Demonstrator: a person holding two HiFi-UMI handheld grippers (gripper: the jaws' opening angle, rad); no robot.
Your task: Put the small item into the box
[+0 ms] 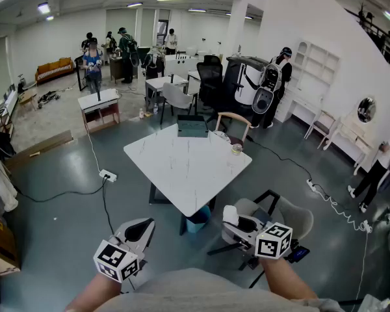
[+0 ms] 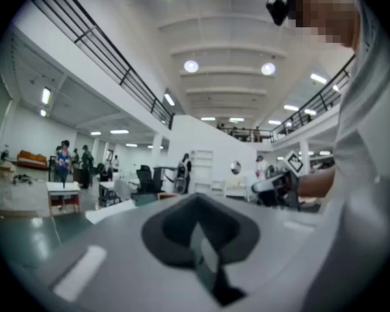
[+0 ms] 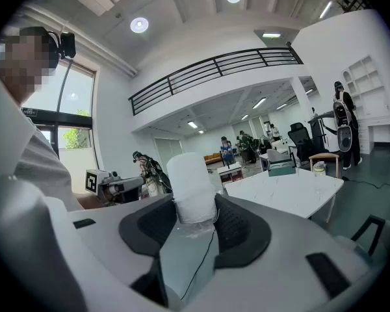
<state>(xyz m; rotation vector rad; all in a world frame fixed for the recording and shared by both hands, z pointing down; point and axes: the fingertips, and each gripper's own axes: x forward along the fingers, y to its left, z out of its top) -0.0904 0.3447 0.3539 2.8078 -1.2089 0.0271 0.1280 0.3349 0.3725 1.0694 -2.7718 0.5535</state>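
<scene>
Clamping white roll (image 3: 191, 186); box (image 1: 192, 128) contents unclear.

Square white table (image 1: 182, 174), faint marble veining, stands corner-on to me on glossy grey-green floor (image 1: 65, 220). I count two things on top: dark teal box (image 1: 192, 127) at far corner, small clear jar (image 1: 236, 149) by far-right edge, near box but apart from it. Right gripper view gives me same pair at table's far end. On floor: white power strip (image 1: 108, 175) with cable left of table, second strip (image 1: 314, 186) to right, blue bin (image 1: 198, 221) under near corner.
</scene>
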